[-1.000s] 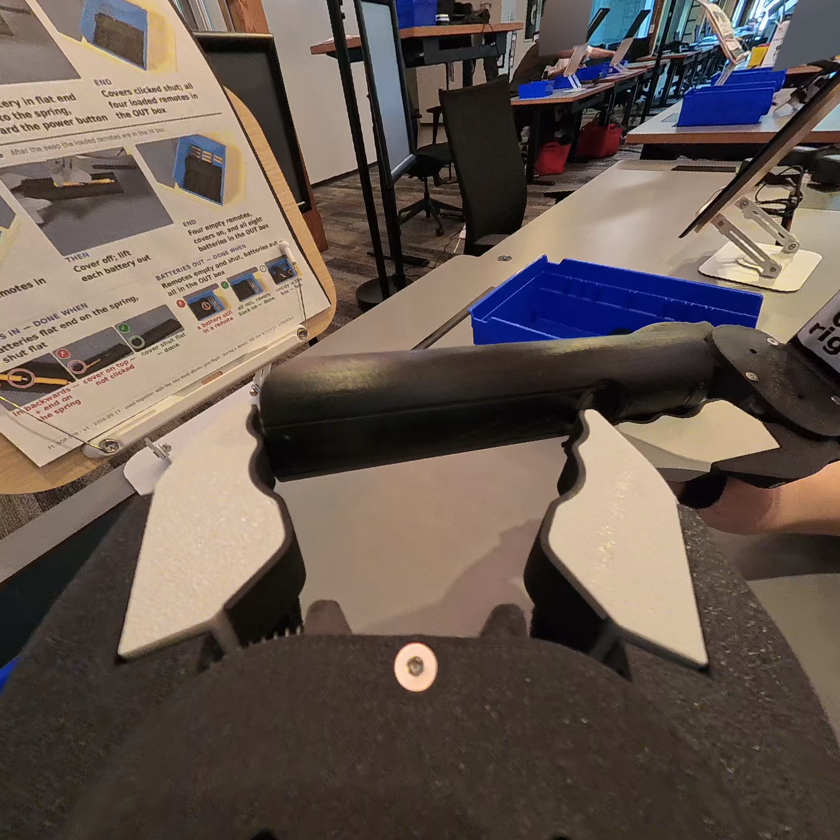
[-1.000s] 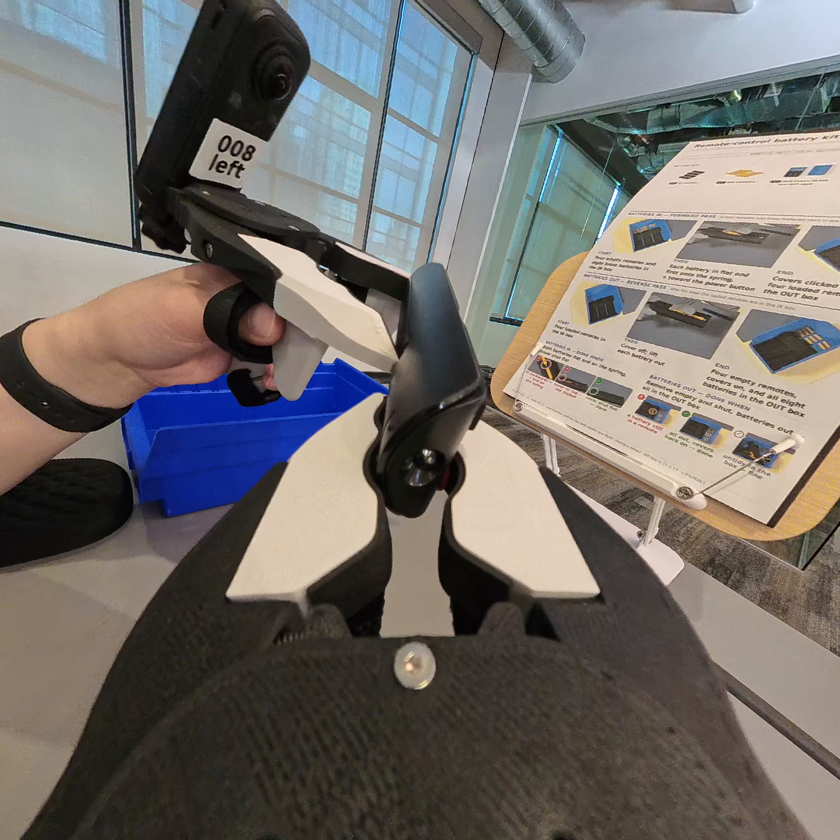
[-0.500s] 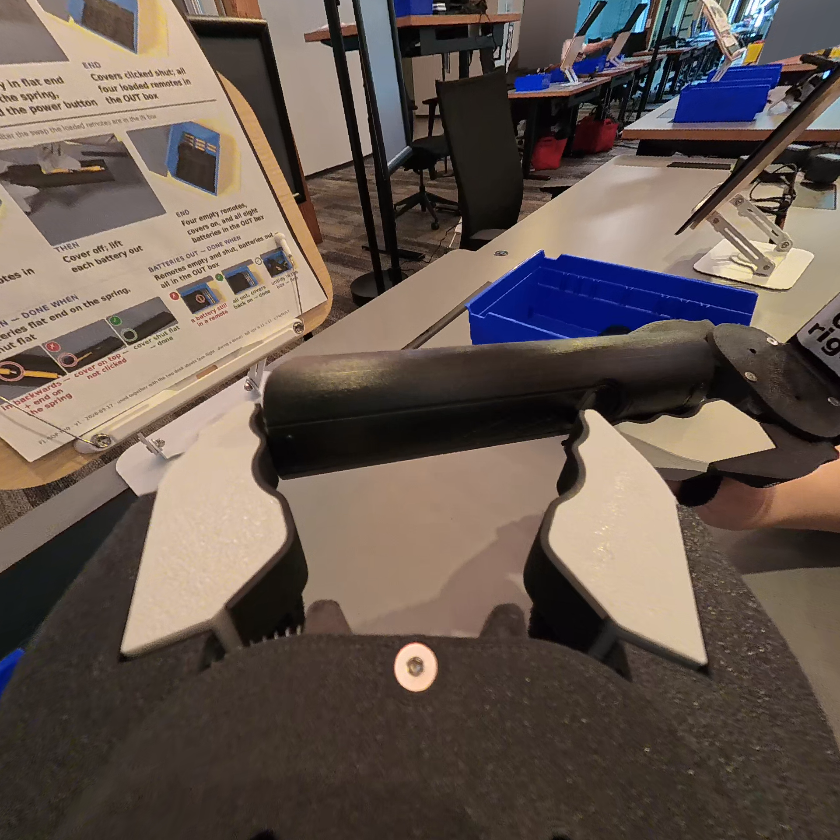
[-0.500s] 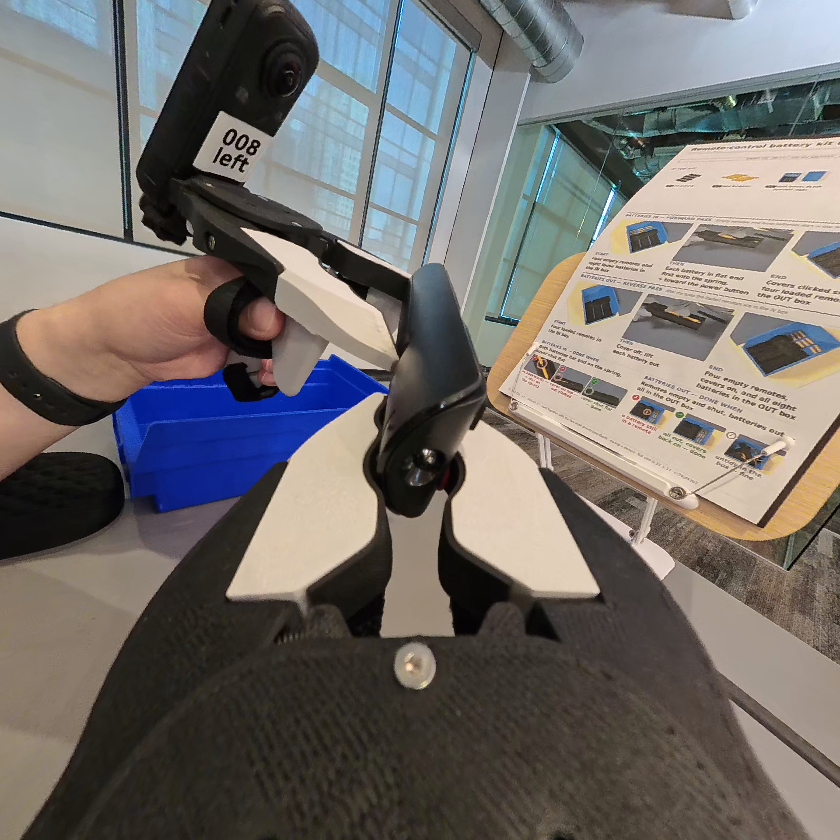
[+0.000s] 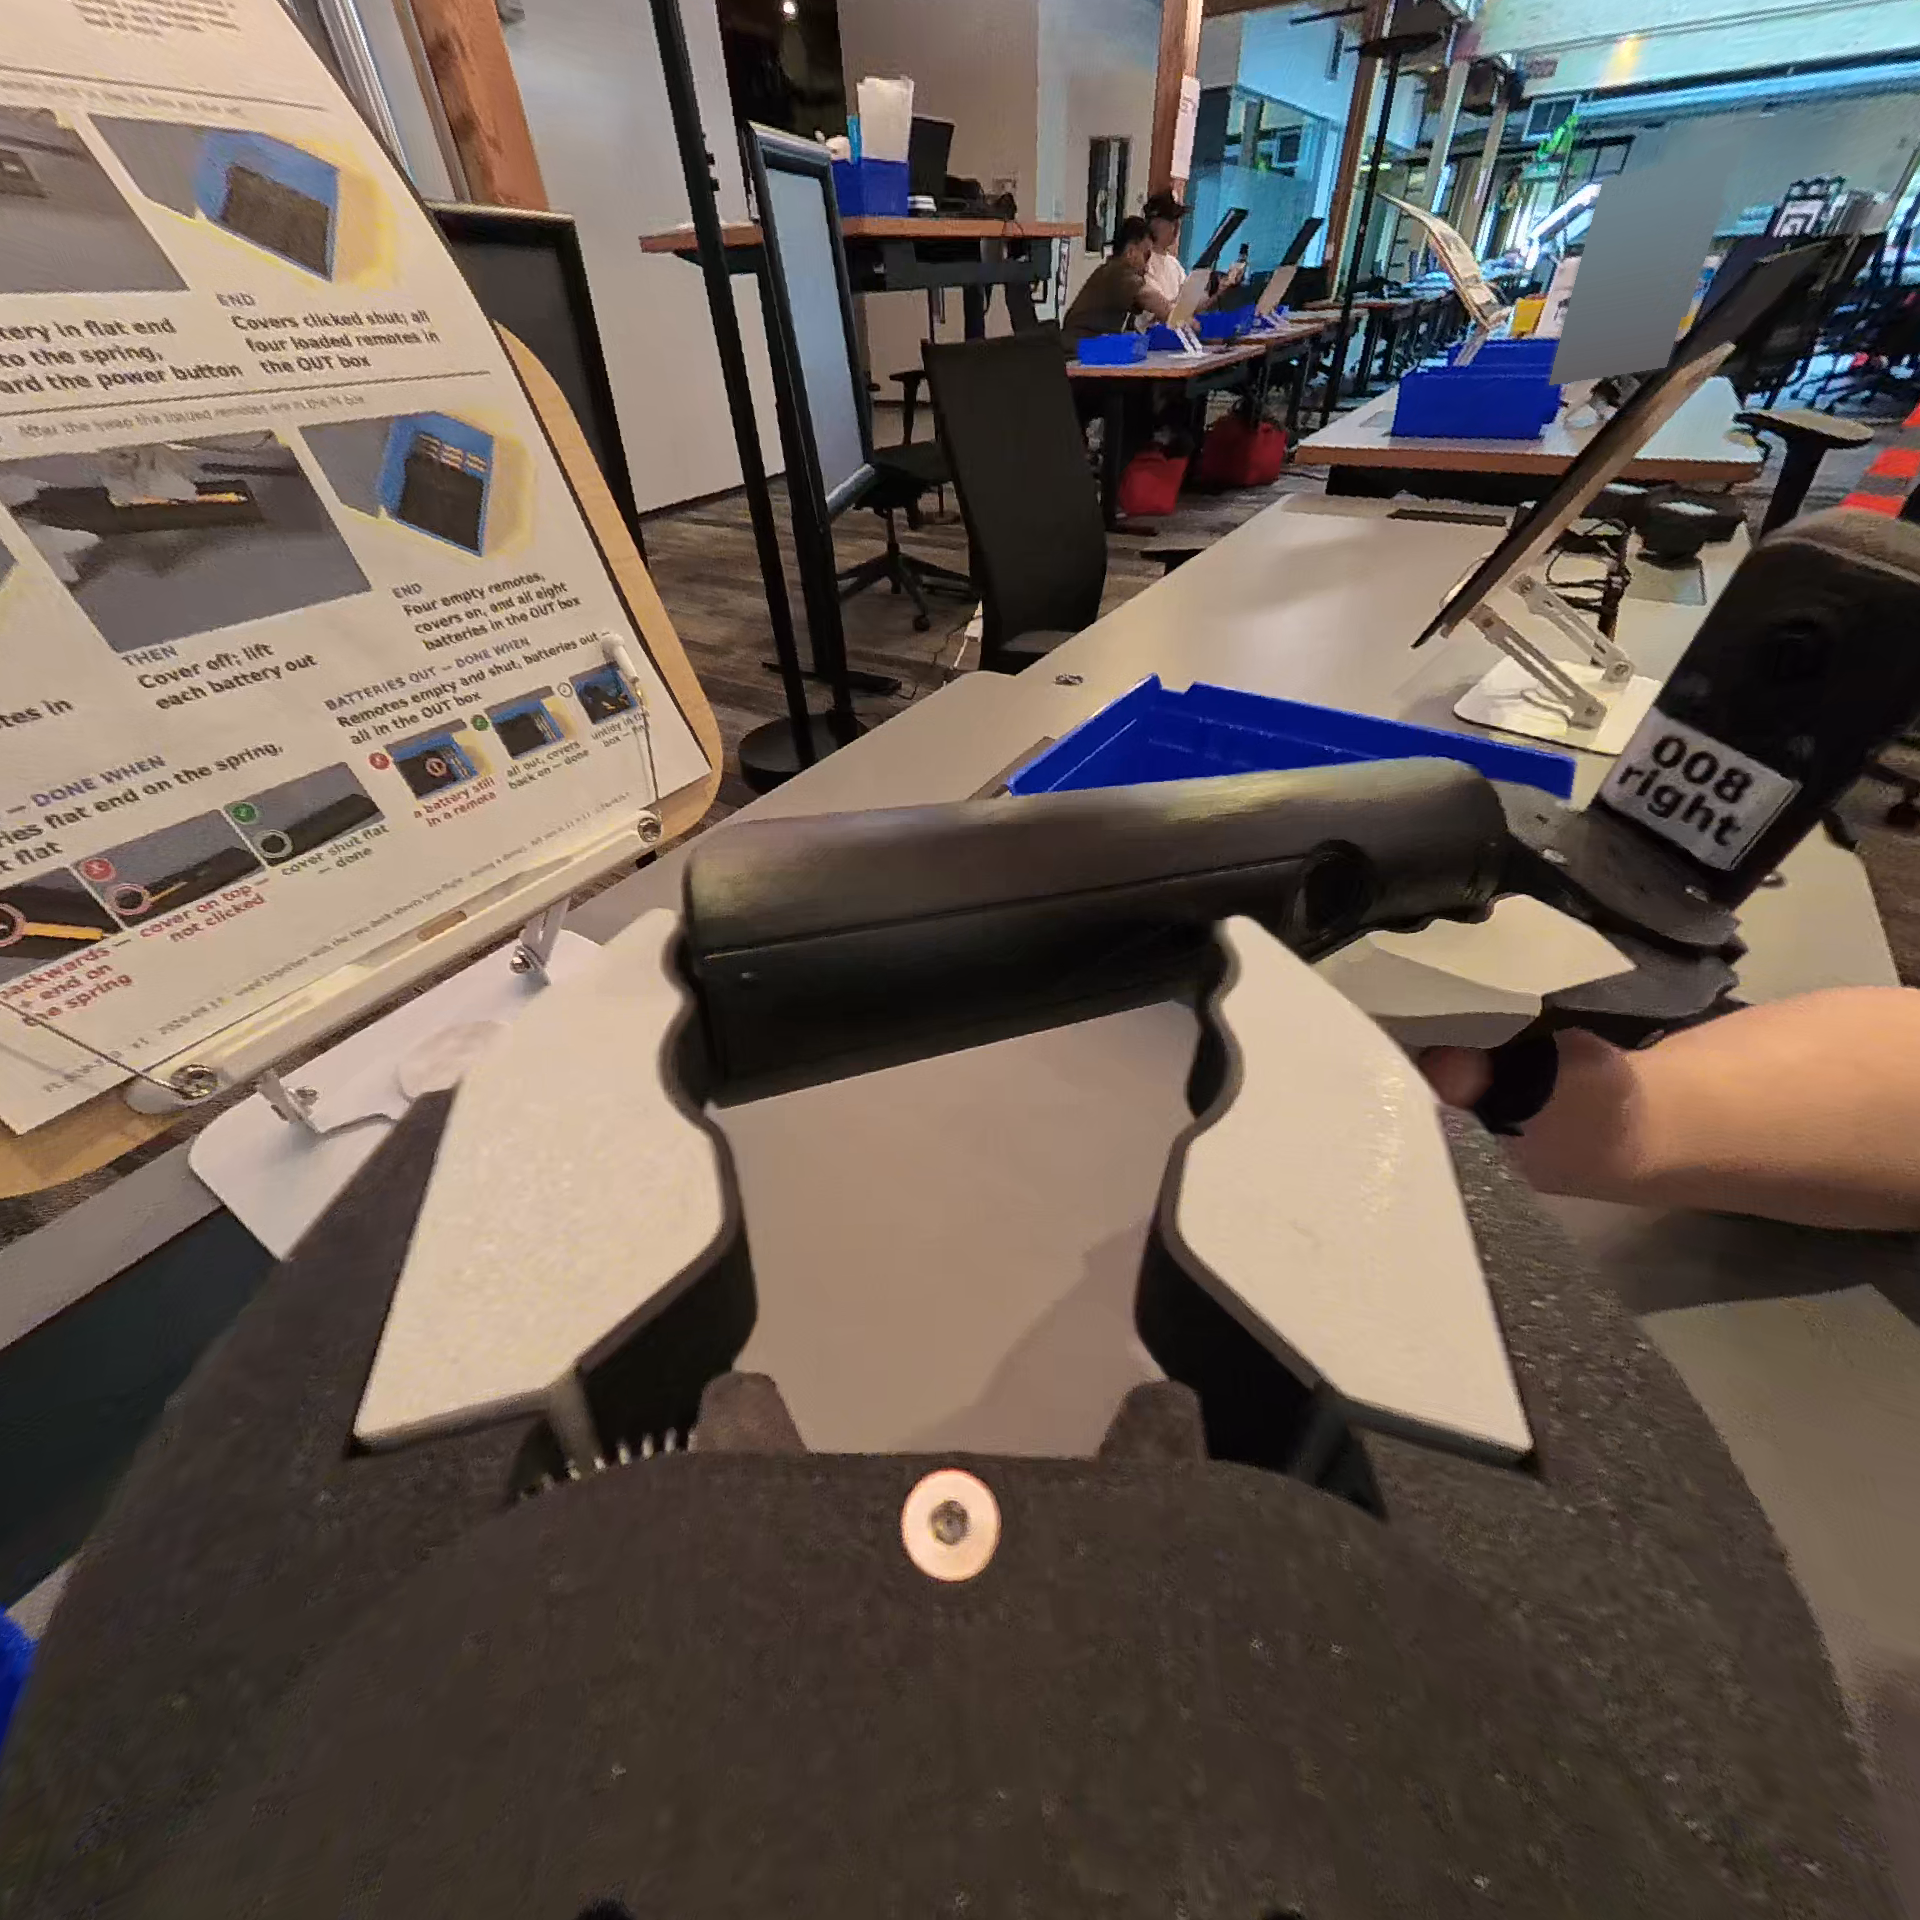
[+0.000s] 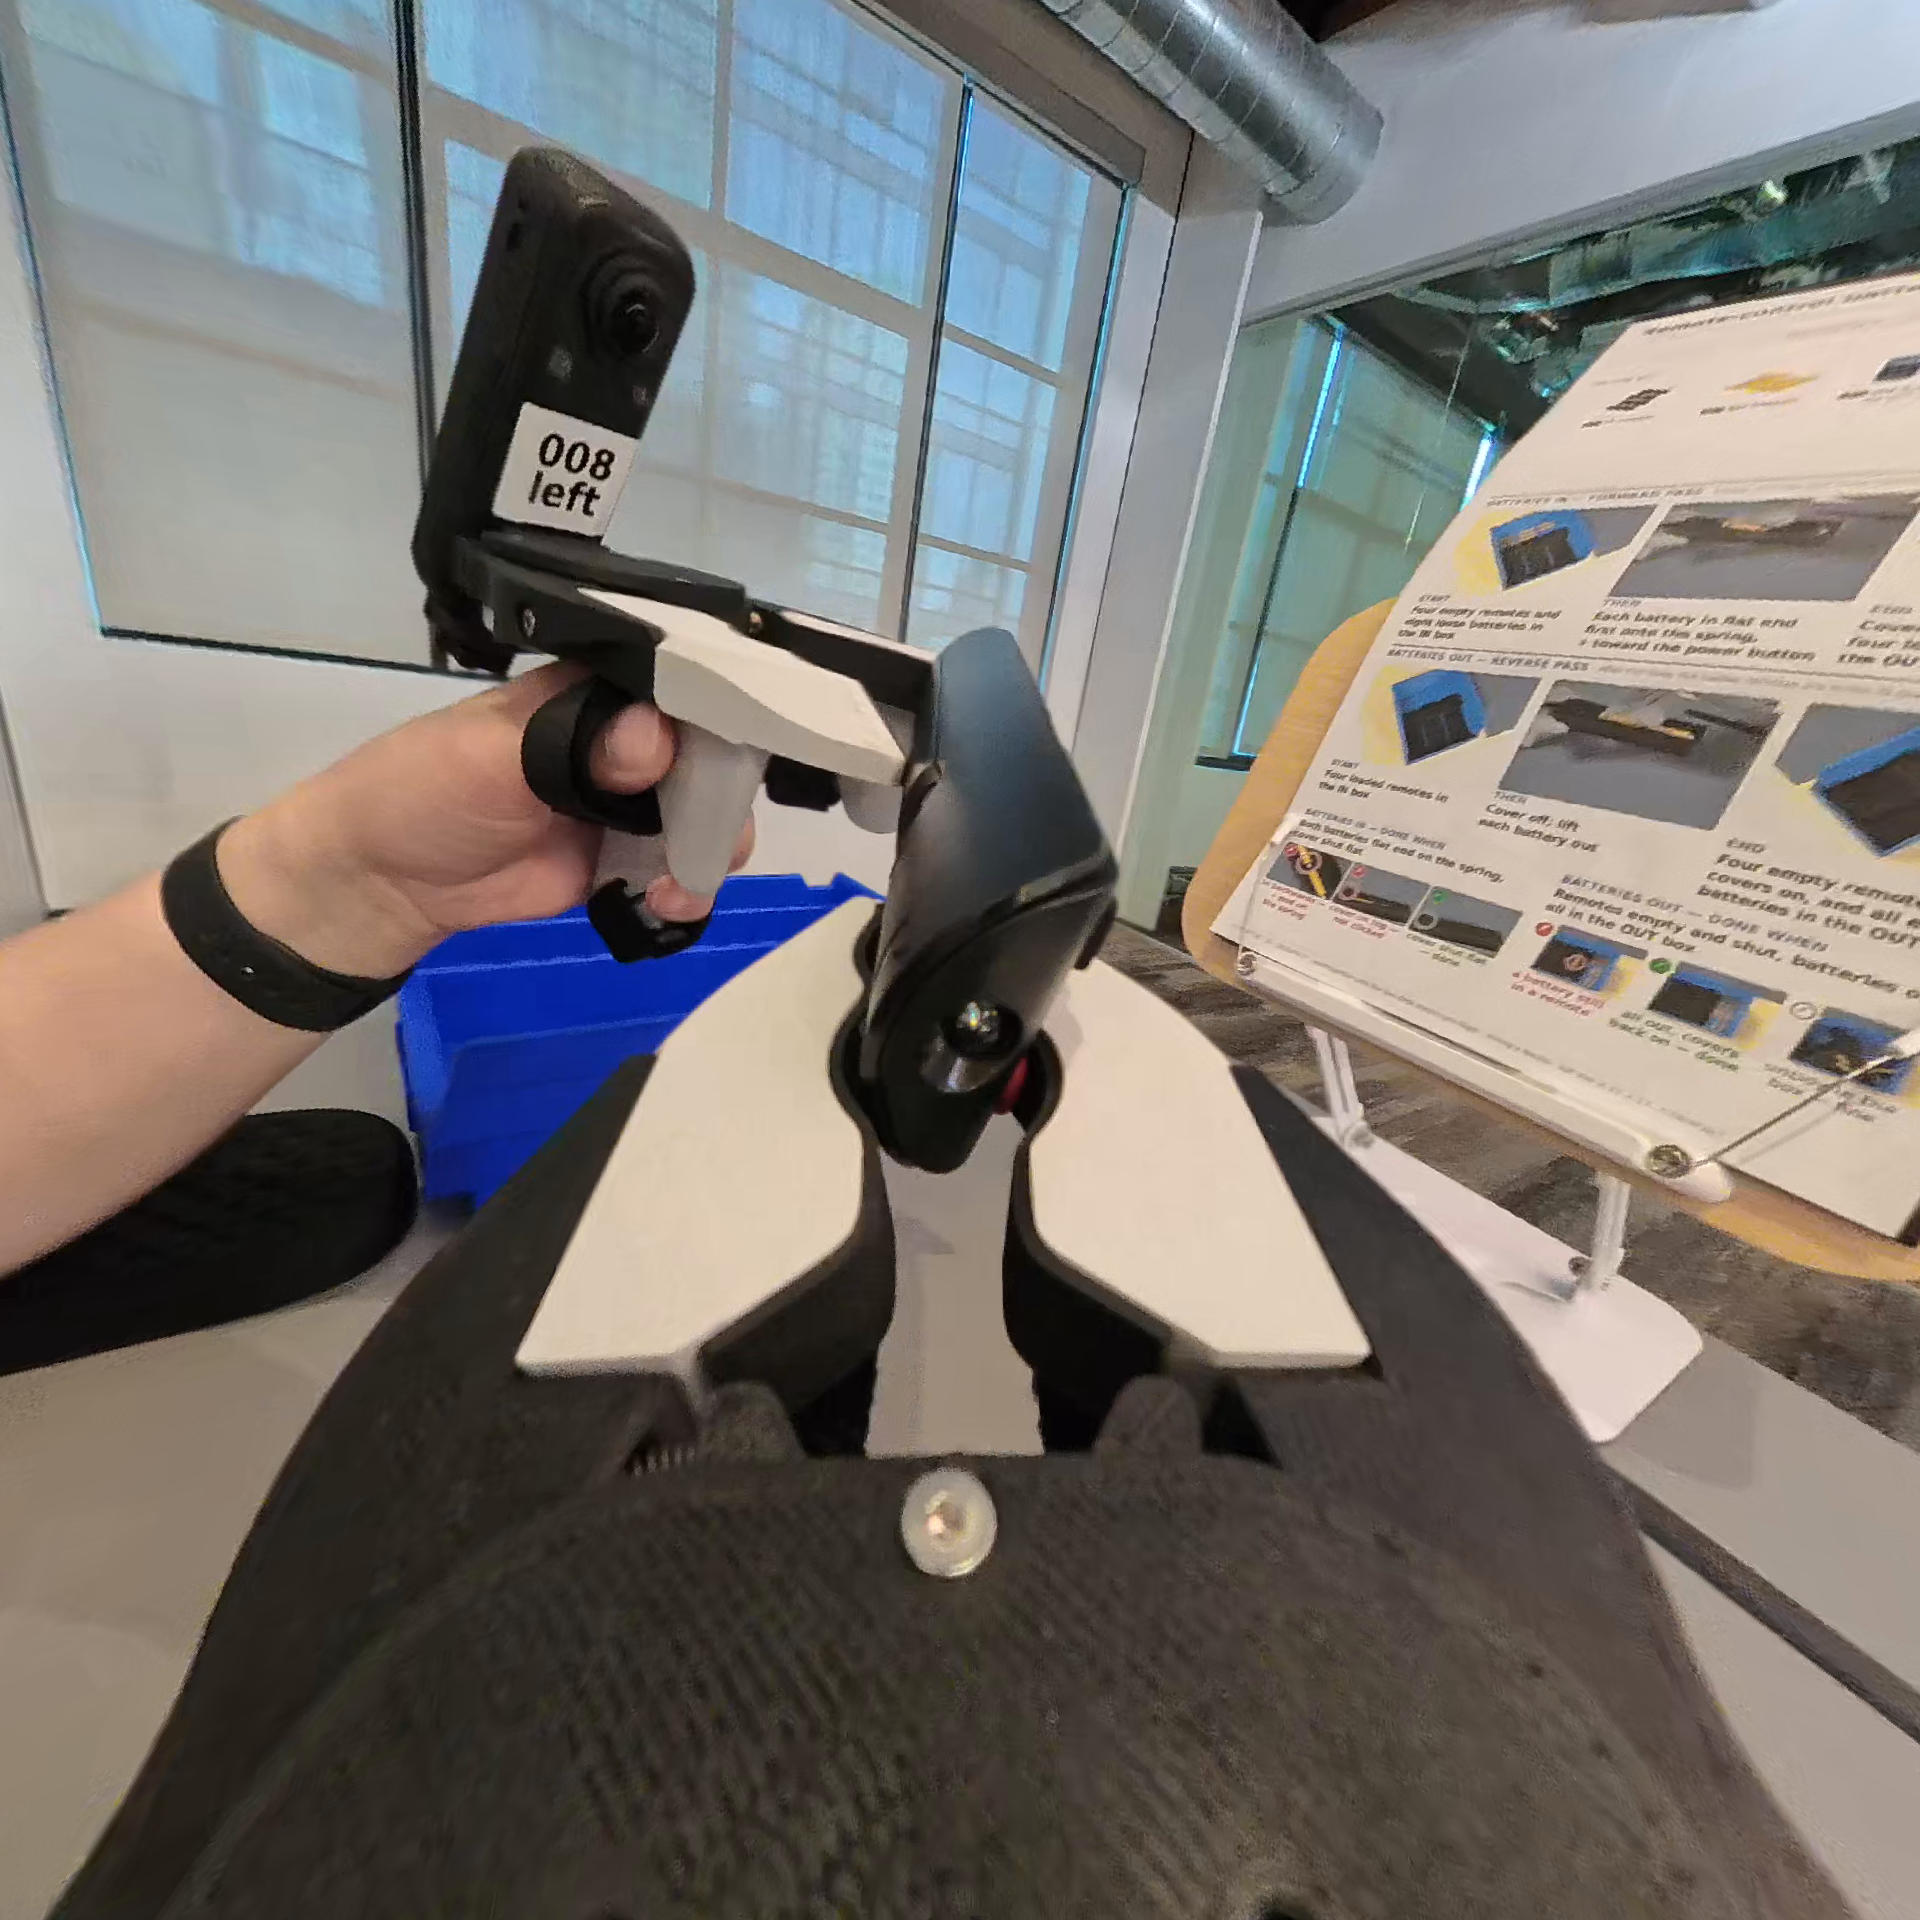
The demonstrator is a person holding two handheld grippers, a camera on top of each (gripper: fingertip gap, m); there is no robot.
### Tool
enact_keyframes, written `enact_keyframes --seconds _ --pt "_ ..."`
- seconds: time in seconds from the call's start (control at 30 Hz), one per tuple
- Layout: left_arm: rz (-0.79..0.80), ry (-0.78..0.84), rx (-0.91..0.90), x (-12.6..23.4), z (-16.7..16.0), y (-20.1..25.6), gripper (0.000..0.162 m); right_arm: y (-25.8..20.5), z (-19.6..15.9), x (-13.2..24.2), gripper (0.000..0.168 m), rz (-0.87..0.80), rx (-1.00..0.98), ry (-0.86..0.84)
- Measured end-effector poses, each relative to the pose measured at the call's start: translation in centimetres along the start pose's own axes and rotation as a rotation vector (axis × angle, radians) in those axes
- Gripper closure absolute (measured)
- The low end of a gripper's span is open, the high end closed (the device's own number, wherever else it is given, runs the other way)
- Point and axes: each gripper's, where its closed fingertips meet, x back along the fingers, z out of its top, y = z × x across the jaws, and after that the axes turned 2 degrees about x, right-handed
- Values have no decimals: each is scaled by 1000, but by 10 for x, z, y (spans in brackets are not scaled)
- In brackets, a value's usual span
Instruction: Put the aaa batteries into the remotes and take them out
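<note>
instruction sheet cut off at the left edge; remote hides its button face

Each camera sits behind its gripper's jaws, looking forward along them at close range. The left wrist view faces across the desk toward the open office. The right wrist view faces the windows. Both share the black remote at the jaws, the blue bin beyond them, and the instruction board.
</note>
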Motion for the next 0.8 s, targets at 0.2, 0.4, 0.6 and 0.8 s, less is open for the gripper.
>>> enact_keyframes --seconds 0.2,0.4,0.6,0.8 --pt "100 24 4 -16 -5 2 28 -2 -1 0 149 -54 89 -16" --pt "13 -4 108 -18 -9 7 32 -6 5 3 149 -63 190 -5" --pt "31 31 47 -13 0 6 38 -9 4 3 149 -42 172 7" --pt "68 70 16 -12 4 3 39 -4 3 1 150 -32 119 2"
